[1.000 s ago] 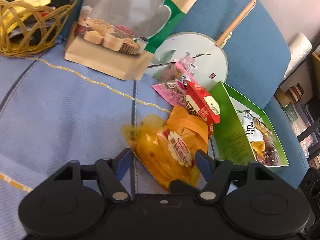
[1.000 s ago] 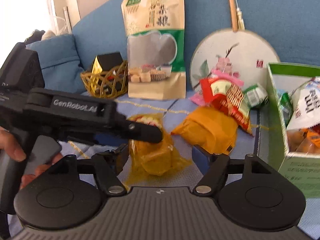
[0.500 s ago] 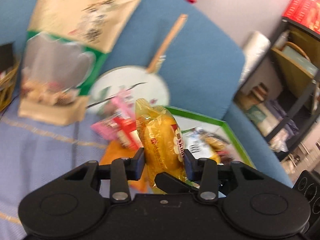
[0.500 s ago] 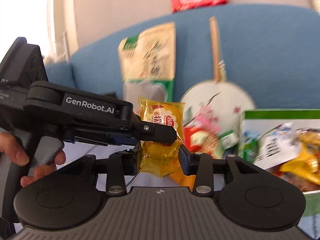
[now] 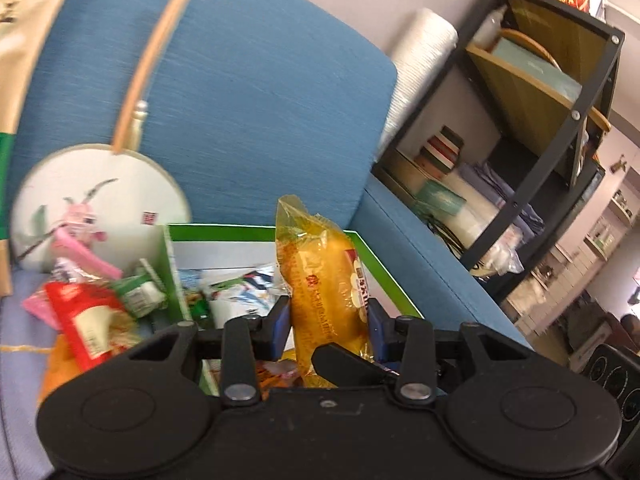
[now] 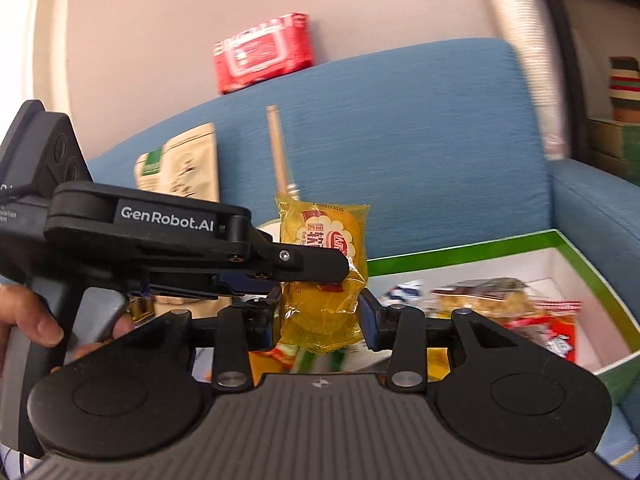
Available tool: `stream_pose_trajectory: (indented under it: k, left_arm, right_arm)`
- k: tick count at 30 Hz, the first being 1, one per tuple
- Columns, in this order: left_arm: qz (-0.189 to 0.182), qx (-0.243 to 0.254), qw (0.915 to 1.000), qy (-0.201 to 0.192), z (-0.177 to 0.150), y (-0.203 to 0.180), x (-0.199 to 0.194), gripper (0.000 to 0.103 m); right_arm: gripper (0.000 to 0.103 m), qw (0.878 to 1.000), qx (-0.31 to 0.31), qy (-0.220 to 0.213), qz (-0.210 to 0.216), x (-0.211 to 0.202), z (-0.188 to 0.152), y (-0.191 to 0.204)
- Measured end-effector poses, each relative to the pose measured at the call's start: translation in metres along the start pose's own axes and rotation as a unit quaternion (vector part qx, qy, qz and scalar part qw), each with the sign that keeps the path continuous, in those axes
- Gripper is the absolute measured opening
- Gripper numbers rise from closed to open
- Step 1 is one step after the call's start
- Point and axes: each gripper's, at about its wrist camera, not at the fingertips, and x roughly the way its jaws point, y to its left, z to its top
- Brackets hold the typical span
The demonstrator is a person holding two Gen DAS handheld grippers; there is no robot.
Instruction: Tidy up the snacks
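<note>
Right wrist: both claws point(image 6: 320, 312) now clamp the yellow snack packet point(image 6: 324, 264), raised over the green box point(image 6: 460, 254).

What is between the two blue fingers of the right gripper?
A yellow snack packet sits upright between the right gripper's fingers, which press on it. The left gripper pinches the same packet from the side. The right wrist view shows this.
</note>
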Motion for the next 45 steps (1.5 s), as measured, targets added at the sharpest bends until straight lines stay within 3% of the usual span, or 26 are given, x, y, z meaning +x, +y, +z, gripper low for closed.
stream_pose_trajectory:
  k: [3, 5, 6, 7, 8, 14, 17, 20, 24, 25, 26, 27, 28, 30, 31, 36, 40, 45]
  left_arm:
    - [0.005, 0.011, 0.9998, 0.014, -0.003, -0.003, 0.013, 0.015]
    - [0.019, 0.024, 0.9991, 0.031, -0.008, -0.003, 0.022, 0.023]
    - [0.034, 0.026, 0.9985, 0.035, -0.011, 0.000, 0.024, 0.032]
    - [0.049, 0.026, 0.9979, 0.033, -0.013, 0.002, 0.024, 0.056]
    - [0.058, 0.024, 0.9977, 0.026, -0.015, 0.006, 0.022, 0.066]
    - [0.071, -0.001, 0.9974, 0.014, -0.015, 0.027, 0.008, 0.062]
    - [0.066, -0.009, 0.9976, 0.019, -0.014, 0.032, 0.008, 0.057]
    - [0.080, 0.002, 0.9963, 0.033, -0.019, 0.032, 0.017, 0.052]
    - [0.087, 0.000, 0.9959, 0.025, -0.024, 0.034, 0.018, 0.056]
    - [0.079, -0.008, 0.9966, 0.021, -0.023, 0.035, 0.012, 0.068]
    - [0.073, -0.010, 0.9973, 0.008, -0.022, 0.035, 0.002, 0.095]
    - [0.075, -0.009, 0.9971, -0.007, -0.021, 0.036, -0.008, 0.103]
    - [0.086, -0.006, 0.9959, -0.028, -0.022, 0.037, -0.021, 0.103]
    - [0.113, 0.006, 0.9917, -0.060, -0.024, 0.040, -0.043, 0.103]
    - [0.125, 0.013, 0.9899, -0.066, -0.026, 0.043, -0.051, 0.103]
    - [0.173, -0.006, 0.9842, -0.040, -0.039, 0.079, -0.063, 0.103]
    - [0.184, -0.040, 0.9817, -0.027, -0.050, 0.106, -0.056, 0.103]
    - [0.194, -0.044, 0.9800, -0.004, -0.053, 0.122, -0.033, 0.103]
  right_arm:
    - [0.068, 1.000, 0.008, 0.018, -0.011, 0.005, -0.002, -0.006]
    - [0.072, 0.999, 0.006, 0.045, -0.013, 0.013, -0.005, -0.008]
    - [0.073, 0.998, -0.005, 0.062, -0.014, 0.017, -0.009, -0.007]
    - [0.075, 0.997, -0.016, 0.073, -0.020, 0.021, -0.011, -0.004]
    - [0.078, 0.996, -0.027, 0.077, -0.030, 0.023, -0.013, -0.002]
    - [0.084, 0.998, -0.031, 0.046, -0.024, 0.012, -0.008, -0.002]
    - [0.046, 0.998, -0.022, 0.057, -0.013, 0.020, -0.010, -0.003]
    - [0.043, 0.997, -0.019, 0.076, -0.014, 0.032, -0.018, -0.004]
    - [0.044, 0.997, -0.016, 0.072, -0.012, 0.034, -0.021, -0.007]
    - [0.045, 0.998, -0.018, 0.066, -0.009, 0.030, -0.020, -0.007]
    - [0.048, 0.998, -0.020, 0.055, -0.007, 0.026, -0.018, -0.007]
    - [0.056, 0.999, -0.022, 0.040, -0.008, 0.021, -0.017, -0.005]
    - [0.062, 0.999, -0.019, 0.030, -0.007, 0.017, -0.016, -0.003]
    - [0.094, 1.000, -0.012, 0.014, 0.007, 0.013, -0.014, 0.002]
    - [0.098, 1.000, -0.009, 0.010, 0.014, 0.012, -0.014, 0.005]
    - [0.100, 0.998, -0.025, 0.039, 0.039, 0.020, -0.023, 0.027]
    - [0.100, 0.996, -0.053, 0.061, 0.047, 0.027, -0.028, 0.041]
    - [0.099, 0.992, -0.072, 0.070, 0.071, 0.025, -0.031, 0.050]
